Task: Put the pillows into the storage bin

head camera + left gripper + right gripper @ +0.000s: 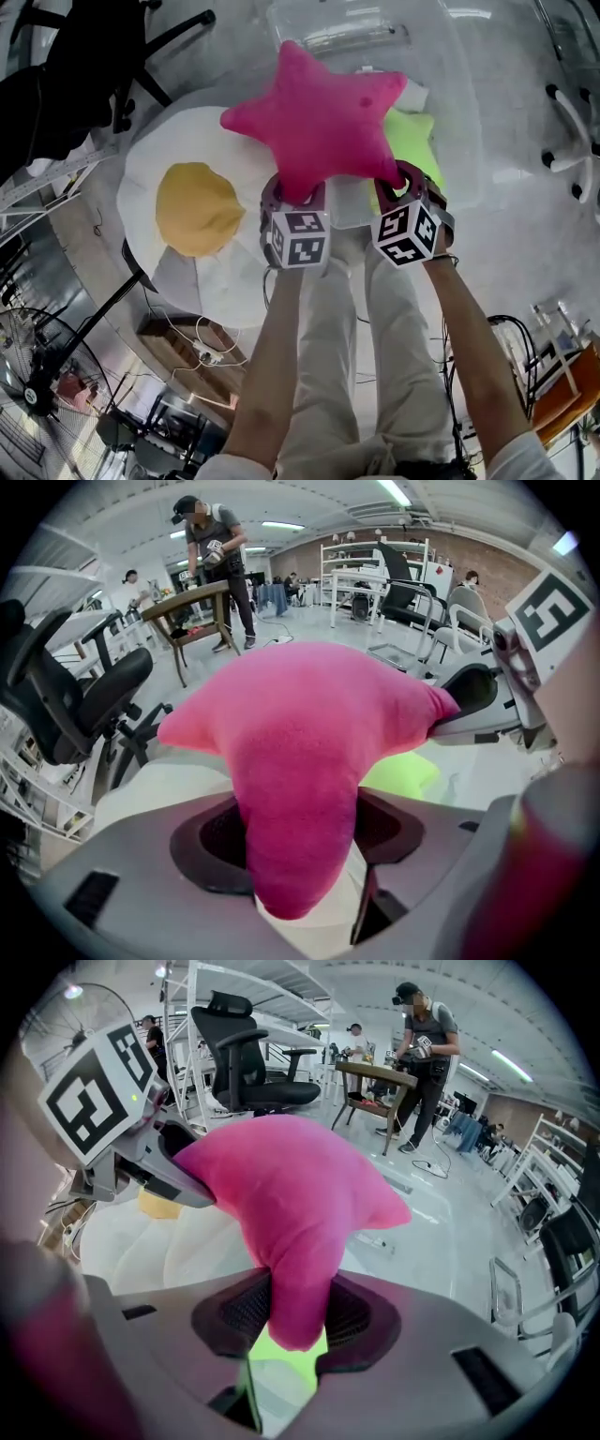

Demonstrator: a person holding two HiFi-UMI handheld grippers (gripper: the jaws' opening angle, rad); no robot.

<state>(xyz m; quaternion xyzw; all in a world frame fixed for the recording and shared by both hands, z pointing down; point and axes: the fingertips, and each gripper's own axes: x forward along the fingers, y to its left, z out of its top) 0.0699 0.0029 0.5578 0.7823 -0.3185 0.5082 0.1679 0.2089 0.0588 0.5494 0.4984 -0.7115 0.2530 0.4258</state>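
Note:
A pink star pillow [319, 117] hangs in the air between both grippers. My left gripper [292, 199] is shut on one lower arm of the star [295, 799]. My right gripper [401, 187] is shut on another arm [295, 1260]. The star hangs over the near edge of a clear plastic storage bin [464, 103]. A lime-green pillow [412, 141] lies in the bin under the star and shows below the jaws [281, 1372]. A large fried-egg pillow [192, 211], white with a yellow yolk, lies to the left of the bin.
A black office chair [84, 66] stands at the upper left and white chair frames [572, 131] at the right. A fan [37, 384], cables and a power strip [211, 354] lie on the floor at the lower left. People stand at a wooden table [192, 607] far off.

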